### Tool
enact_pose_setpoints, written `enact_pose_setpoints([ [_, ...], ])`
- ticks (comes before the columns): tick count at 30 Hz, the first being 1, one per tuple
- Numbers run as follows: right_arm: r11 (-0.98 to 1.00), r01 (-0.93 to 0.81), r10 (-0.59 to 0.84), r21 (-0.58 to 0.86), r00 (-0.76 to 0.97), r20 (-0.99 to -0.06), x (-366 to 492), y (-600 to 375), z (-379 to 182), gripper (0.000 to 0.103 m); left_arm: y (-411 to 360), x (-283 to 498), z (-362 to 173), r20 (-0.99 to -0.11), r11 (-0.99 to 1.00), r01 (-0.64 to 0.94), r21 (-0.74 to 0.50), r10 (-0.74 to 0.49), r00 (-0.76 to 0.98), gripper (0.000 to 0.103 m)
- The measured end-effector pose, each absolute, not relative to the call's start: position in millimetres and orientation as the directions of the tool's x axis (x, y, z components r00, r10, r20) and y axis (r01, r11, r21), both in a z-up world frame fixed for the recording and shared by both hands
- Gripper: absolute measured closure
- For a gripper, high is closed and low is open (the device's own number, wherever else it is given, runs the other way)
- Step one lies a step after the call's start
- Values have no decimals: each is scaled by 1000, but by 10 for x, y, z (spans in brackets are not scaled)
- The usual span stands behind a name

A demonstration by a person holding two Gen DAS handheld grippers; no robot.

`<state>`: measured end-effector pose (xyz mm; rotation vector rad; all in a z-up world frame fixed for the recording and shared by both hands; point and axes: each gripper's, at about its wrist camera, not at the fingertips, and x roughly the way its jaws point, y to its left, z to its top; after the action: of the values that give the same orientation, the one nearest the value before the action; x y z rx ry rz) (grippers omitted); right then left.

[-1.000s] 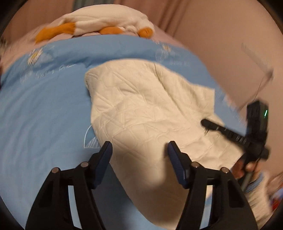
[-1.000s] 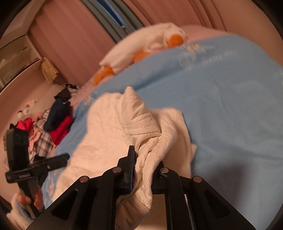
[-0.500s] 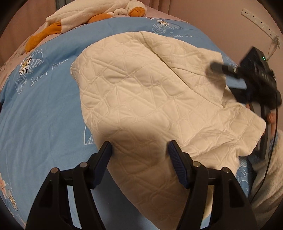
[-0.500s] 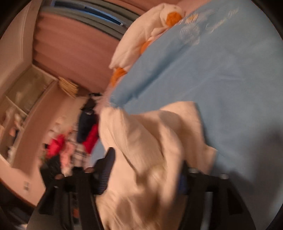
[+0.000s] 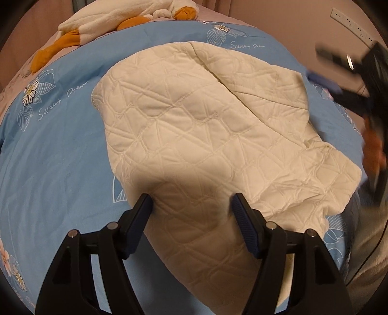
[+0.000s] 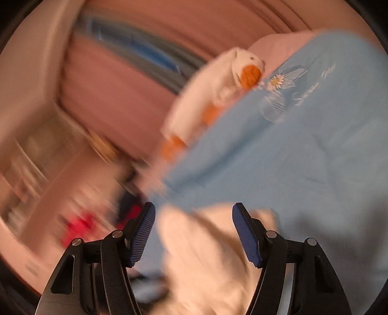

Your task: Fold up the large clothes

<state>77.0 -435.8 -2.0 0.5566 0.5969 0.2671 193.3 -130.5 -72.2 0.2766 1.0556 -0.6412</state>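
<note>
Released since a second ago by the right gripper (image 6: 193,225): the cream quilted garment (image 5: 206,135), then pinched, now loose below jaws standing wide apart. Spread flat on the light blue flower-printed bedspread (image 5: 55,145), folded flap at far right. Left gripper (image 5: 191,206) hovering over the near edge, jaws opening, gripping nothing. White and orange plush duck (image 5: 116,19) far left.

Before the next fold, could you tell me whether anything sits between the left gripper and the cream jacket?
Nothing visible does. The left gripper hangs open right over the jacket, which lies bare on the blue cover. The plush duck lies far off at the head end.
</note>
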Motion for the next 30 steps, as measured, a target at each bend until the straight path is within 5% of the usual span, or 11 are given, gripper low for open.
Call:
enact_pose_setpoints([
  [3,903,-131,339,410,803,-490,495,-3948,45,44,-1322,1878,-715,-869,792,607,-66,-345,355,35],
  [5,936,-129,287,329,820,-495,314,-3736,27,68,-1323,1849,-709,-865,798,600,-58,-340,369,35],
  [13,993,-112,98,26,712,-696,248,-3435,-633,68,-1330,1690,-794,-828,802,597,-6,-339,447,35],
  [21,986,-84,163,147,698,-697,238,-3604,-527,68,-1290,1720,-796,-828,808,589,-14,-340,446,35],
  [25,963,-110,238,245,771,-590,259,-3721,-176,68,-1292,1710,-797,-831,807,590,-25,-345,436,35],
  [30,980,-46,159,195,769,-619,771,-3791,-155,68,-1311,1709,-802,-831,802,597,-17,-343,437,34],
])
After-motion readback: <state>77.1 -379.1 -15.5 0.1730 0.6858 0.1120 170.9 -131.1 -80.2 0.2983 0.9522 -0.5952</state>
